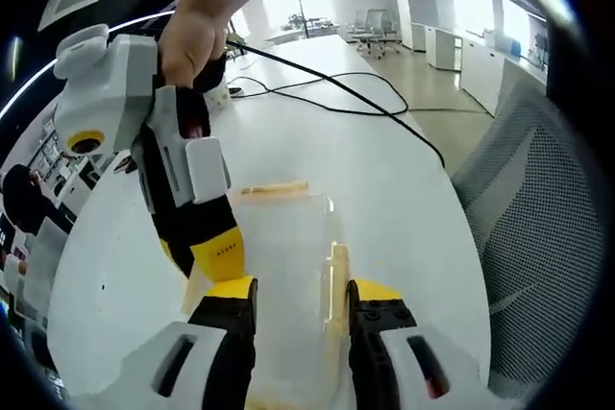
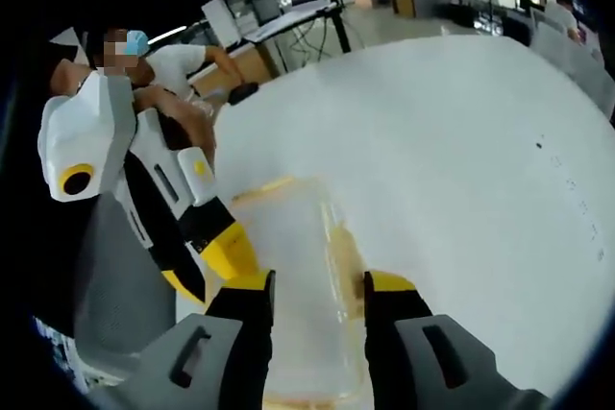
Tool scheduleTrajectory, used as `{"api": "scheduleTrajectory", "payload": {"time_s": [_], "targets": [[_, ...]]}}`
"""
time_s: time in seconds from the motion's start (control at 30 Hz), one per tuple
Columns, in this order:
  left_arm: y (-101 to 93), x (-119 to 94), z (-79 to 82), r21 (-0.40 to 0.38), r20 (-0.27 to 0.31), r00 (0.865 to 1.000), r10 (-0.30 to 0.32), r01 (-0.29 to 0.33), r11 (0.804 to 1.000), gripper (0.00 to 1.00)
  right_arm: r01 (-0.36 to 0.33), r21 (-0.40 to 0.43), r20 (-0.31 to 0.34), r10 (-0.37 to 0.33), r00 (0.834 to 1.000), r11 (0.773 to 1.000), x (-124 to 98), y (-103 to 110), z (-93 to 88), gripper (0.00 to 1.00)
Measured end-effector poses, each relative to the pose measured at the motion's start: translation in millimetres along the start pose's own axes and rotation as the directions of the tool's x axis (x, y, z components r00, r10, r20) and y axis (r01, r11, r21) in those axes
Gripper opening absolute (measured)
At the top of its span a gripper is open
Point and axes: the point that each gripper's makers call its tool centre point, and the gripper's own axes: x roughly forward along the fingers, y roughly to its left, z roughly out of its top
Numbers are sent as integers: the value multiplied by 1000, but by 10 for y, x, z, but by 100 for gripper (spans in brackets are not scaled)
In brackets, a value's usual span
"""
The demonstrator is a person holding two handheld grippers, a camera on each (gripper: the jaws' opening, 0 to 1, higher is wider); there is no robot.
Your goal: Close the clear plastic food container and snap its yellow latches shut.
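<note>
- Left claw (image 1: 302, 302): released, jaws straddling the container (image 1: 286, 266) on the desk (image 1: 384, 180), likely steadying it.
- Right claw (image 2: 318, 295): released, container (image 2: 288, 256) directly ahead between its jaws.
- Yellow latch (image 1: 338, 276): beside the left claw's right jaw, apparently unsnapped.

My left gripper (image 1: 302, 306) has bare table (image 1: 384, 189) open ahead and to its right, past the container (image 1: 283, 237). My right gripper (image 1: 207, 252) crowds the box's other side. Black cables (image 1: 336, 88) cross the far tabletop; a mesh chair (image 1: 548, 228) flanks the edge.
</note>
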Motion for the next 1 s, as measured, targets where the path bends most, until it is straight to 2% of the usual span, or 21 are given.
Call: {"api": "scheduleTrajectory", "payload": {"time_s": [0.63,0.67,0.7,0.83,1.0], "targets": [[7,27,-22,-19,-34,999,26,-27,999,26,-24,114,-21,27,999,993,59,0,-15,32],[104,20,-69,40,-76,993,91,-88,995,25,-113,133,-3,114,993,985,130,141,6,32],[-11,61,-14,2,-43,998,51,-51,999,25,-49,133,-14,51,999,990,136,8,-26,32],[-50,38,-16,24,-33,999,37,-36,999,26,-61,154,-26,65,998,986,141,25,-27,32],[-92,22,-1,31,-6,1000,26,-26,999,27,-67,136,-8,68,998,988,93,33,-31,33]]}}
